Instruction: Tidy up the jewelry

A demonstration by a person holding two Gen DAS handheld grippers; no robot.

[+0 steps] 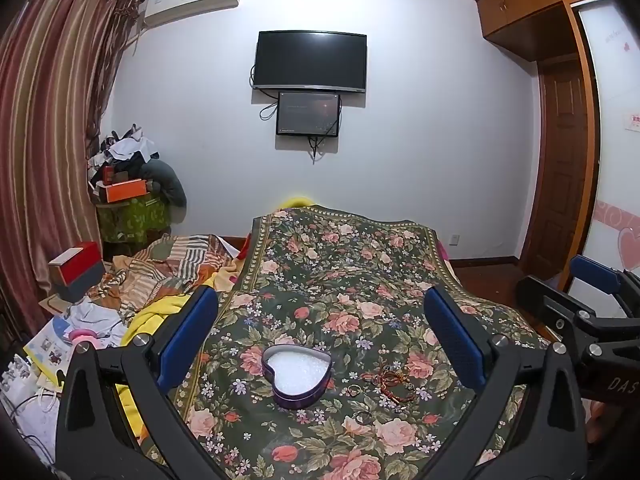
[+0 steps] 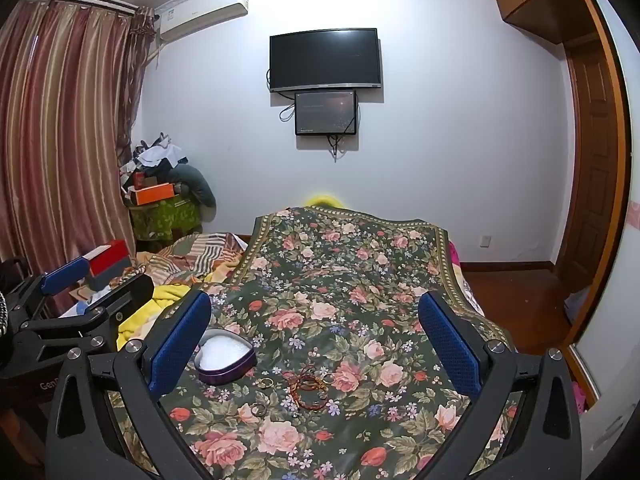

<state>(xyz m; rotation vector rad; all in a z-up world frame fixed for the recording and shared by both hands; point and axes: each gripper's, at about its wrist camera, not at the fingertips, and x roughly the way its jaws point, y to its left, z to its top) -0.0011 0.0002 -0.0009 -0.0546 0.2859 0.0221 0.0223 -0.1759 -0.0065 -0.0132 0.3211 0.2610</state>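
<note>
Floral bedspread (image 1: 332,280) lies bare beyond heart-shaped tin (image 1: 297,376) and bracelets (image 1: 394,386).

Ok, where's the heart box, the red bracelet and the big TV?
heart box (image 1: 297,374): left wrist view, on its white lining.
red bracelet (image 2: 310,390): right wrist view, on the beaded loops on the floral cloth.
big TV (image 1: 311,60): left wrist view, on the middle of its dark screen.

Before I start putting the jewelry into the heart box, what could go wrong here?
The rings and bracelets lie loose on the busy floral cloth, so a small piece may be overlooked. The bracelets look tangled; lifting one could drag others along. The cloth covers a soft bed, so pressing with the open right tongs or left tongs might tip the heart box or roll a ring away.
</note>
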